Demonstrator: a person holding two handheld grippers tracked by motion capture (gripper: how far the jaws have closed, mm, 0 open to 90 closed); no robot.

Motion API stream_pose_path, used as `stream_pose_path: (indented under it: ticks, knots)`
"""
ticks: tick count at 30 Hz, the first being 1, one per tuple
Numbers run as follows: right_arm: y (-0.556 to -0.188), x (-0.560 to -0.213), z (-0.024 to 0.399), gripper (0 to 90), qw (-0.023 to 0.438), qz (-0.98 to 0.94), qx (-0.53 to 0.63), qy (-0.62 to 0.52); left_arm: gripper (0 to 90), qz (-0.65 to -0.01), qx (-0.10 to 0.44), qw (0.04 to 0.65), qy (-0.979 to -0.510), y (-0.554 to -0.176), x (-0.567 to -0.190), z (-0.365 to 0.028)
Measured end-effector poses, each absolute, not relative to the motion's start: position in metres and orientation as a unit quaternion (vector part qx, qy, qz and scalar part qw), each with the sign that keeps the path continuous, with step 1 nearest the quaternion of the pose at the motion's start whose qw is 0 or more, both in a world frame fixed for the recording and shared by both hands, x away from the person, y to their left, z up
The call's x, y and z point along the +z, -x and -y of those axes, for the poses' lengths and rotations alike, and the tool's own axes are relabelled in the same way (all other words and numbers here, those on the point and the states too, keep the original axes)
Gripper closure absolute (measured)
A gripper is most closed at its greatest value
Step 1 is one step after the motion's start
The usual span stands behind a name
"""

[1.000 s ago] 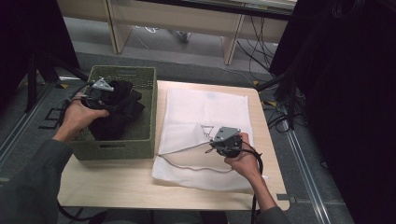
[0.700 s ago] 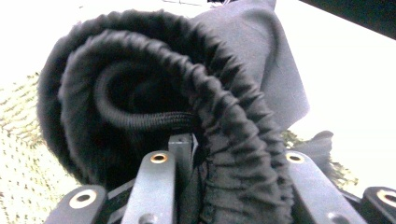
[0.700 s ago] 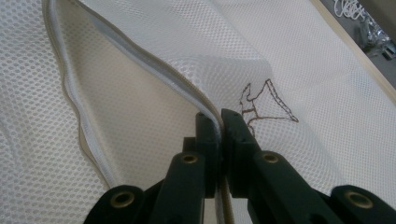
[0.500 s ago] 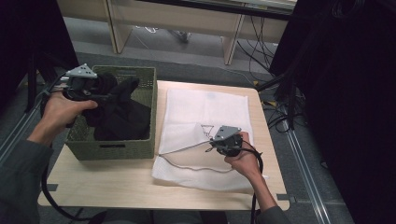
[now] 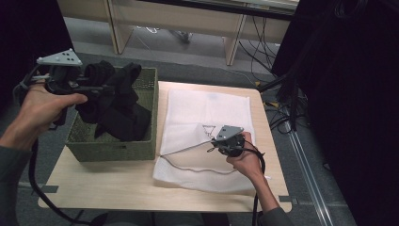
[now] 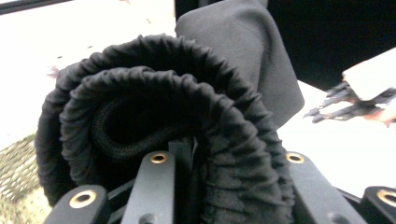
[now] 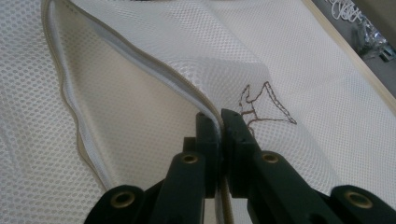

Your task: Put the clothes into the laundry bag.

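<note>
Black gathered-fabric garment (image 5: 115, 101) hung clamped in the left gripper (image 5: 91, 89), lifted above the green woven basket (image 5: 113, 146), not yet bagged. The right gripper (image 5: 214, 143) pinched the zippered edge of the white mesh laundry bag (image 5: 207, 106), holding it open on the wooden table (image 5: 103, 186).

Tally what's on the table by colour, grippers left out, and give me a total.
Black: 1, the black garment, hanging from the left gripper over the basket
Green: 1, the woven basket
White: 1, the mesh laundry bag, its zip edge pinched by the right gripper
Total: 3
</note>
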State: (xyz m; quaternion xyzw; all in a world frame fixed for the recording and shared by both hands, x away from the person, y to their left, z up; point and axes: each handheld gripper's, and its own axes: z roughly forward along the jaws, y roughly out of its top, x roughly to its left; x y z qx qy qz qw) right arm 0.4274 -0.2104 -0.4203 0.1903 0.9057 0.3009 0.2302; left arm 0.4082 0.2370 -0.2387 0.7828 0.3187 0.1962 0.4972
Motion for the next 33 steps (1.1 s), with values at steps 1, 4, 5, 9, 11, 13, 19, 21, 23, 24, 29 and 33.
stream_pose_path:
  ticks: [1,4,5,9,11,13,19,21,23,24,29,33]
  knots:
    - [-0.428,-0.42,0.21,86.8,0.23,-0.905,0.302,-0.191,69.5,-0.313,0.201,0.501,-0.781,-0.403,-0.234,-0.235]
    - [-0.428,-0.418,0.211,86.8,0.229,-0.904,0.305,-0.193,69.5,-0.289,0.189,0.515,-0.785,-0.381,-0.215,-0.227]
    - [-0.429,-0.418,0.212,86.8,0.229,-0.904,0.304,-0.194,69.5,-0.282,0.188,0.516,-0.787,-0.376,-0.21,-0.225]
    - [-0.429,-0.418,0.211,86.8,0.229,-0.905,0.303,-0.193,69.4,-0.257,0.167,0.522,-0.796,-0.357,-0.203,-0.211]
    - [-0.429,-0.417,0.211,86.8,0.229,-0.905,0.302,-0.194,69.3,-0.246,0.16,0.519,-0.803,-0.349,-0.204,-0.204]
    - [-0.429,-0.416,0.211,86.8,0.229,-0.904,0.303,-0.194,69.3,-0.235,0.152,0.518,-0.808,-0.341,-0.207,-0.196]
    - [-0.429,-0.416,0.211,86.8,0.229,-0.905,0.303,-0.194,69.3,-0.196,0.136,0.519,-0.821,-0.321,-0.212,-0.175]
    - [-0.429,-0.414,0.211,86.9,0.23,-0.903,0.306,-0.194,69.3,-0.175,0.125,0.517,-0.829,-0.312,-0.218,-0.161]
    - [-0.429,-0.41,0.211,86.9,0.231,-0.901,0.31,-0.195,69.2,-0.163,0.115,0.516,-0.833,-0.306,-0.223,-0.151]
    - [-0.429,-0.41,0.211,86.9,0.231,-0.901,0.31,-0.195,69.2,-0.163,0.115,0.516,-0.833,-0.306,-0.223,-0.151]
    - [-0.43,-0.402,0.21,87.0,0.238,-0.897,0.32,-0.192,69.1,-0.128,0.094,0.504,-0.849,-0.298,-0.236,-0.123]
    - [-0.43,-0.397,0.21,87.0,0.237,-0.895,0.323,-0.194,69.1,-0.109,0.059,0.501,-0.857,-0.298,-0.252,-0.098]
